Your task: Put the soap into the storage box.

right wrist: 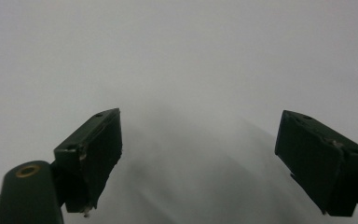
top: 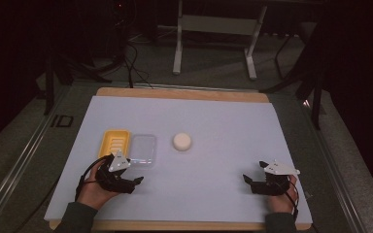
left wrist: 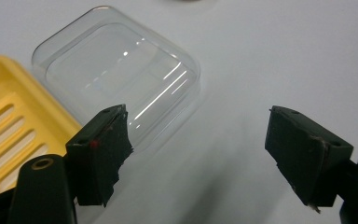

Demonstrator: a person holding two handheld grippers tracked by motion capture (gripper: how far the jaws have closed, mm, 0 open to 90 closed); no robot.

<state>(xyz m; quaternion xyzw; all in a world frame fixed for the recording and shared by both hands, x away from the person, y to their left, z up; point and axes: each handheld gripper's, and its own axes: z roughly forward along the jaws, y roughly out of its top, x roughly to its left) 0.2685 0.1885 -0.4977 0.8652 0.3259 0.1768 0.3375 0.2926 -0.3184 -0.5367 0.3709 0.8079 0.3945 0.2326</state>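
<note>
The clear lid lies just beyond the left tongs, untouched.

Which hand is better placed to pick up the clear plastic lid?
Left. The left claw is open just beside the clear plastic lid and the yellow slotted soap tray. The right claw rests far across the white table.

High view overlooks table; gripper views skim it.
</note>
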